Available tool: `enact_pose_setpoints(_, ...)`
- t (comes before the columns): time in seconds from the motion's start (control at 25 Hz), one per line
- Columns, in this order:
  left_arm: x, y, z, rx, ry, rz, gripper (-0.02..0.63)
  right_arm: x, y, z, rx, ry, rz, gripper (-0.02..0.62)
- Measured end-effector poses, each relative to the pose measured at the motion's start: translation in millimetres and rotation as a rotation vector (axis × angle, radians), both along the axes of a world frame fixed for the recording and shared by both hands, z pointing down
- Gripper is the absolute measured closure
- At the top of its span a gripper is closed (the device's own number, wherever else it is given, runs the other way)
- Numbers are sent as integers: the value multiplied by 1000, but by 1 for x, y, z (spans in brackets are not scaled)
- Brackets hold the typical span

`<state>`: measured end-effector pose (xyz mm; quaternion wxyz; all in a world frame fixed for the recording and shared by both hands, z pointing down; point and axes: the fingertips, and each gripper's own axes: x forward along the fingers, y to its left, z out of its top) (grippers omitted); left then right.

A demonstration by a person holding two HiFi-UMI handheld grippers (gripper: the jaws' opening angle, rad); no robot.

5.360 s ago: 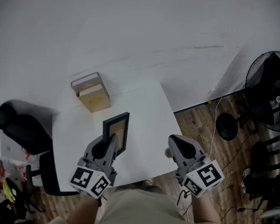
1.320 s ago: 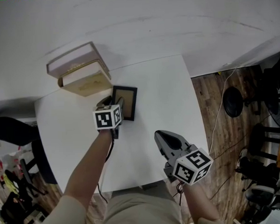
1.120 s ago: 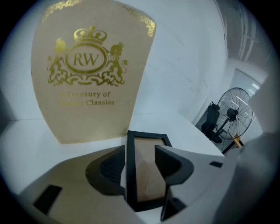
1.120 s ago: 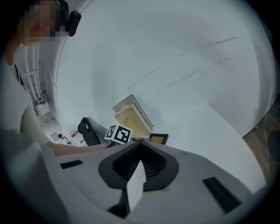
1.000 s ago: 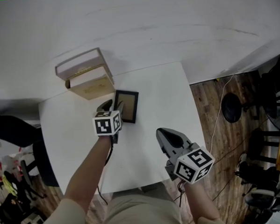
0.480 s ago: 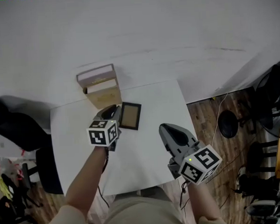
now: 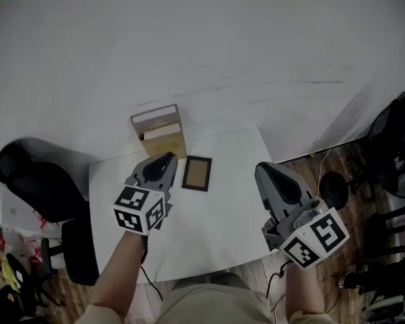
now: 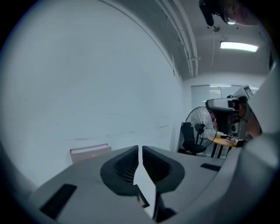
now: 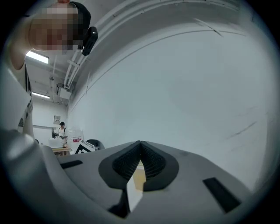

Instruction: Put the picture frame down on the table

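Observation:
The dark-rimmed picture frame (image 7: pixel 197 173) lies flat on the white table (image 7: pixel 219 225), in front of a tan box stack (image 7: pixel 159 130). My left gripper (image 7: pixel 167 157) hovers just left of the frame, apart from it. Its jaws have just been closing, and in the left gripper view the left gripper (image 8: pixel 140 148) shows only a thin slit with nothing between. My right gripper (image 7: pixel 262 167) is raised over the table's right edge, away from the frame. In the right gripper view, the right gripper (image 9: pixel 140 142) has its tips touching and holds nothing.
A black office chair (image 7: pixel 34 180) stands left of the table. At the far right, over wooden floor, are a black standing fan (image 7: pixel 398 148) and cables. The white wall rises close behind the box stack (image 8: pixel 89 152).
Both grippers have risen off the table and drawn back toward me. The left gripper has let go of the frame and its jaws have closed. The frame stays flat.

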<state>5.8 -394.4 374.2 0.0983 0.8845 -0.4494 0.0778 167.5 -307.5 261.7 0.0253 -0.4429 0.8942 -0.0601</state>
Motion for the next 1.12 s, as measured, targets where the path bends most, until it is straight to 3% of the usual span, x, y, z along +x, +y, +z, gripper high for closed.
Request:
enact_pose_setpoints(0.28, -11, 56, -67, 127, -4, 26, 571, 2, 36, -47, 112, -10, -8, 572)
enact_pose_setpoints(0.56, -33, 95, -106, 226, -12, -20, 572, -1, 55, -48, 120, 12, -29, 572)
enact_pose_setpoints(0.8, -34, 118, -115, 233, 31, -10, 575, -5, 64, -24, 105, 168, -5, 572)
enact_pose_setpoints(1.12, -26, 134, -87, 176, 53, 4, 575, -14, 70, 6, 24, 125, -50, 572)
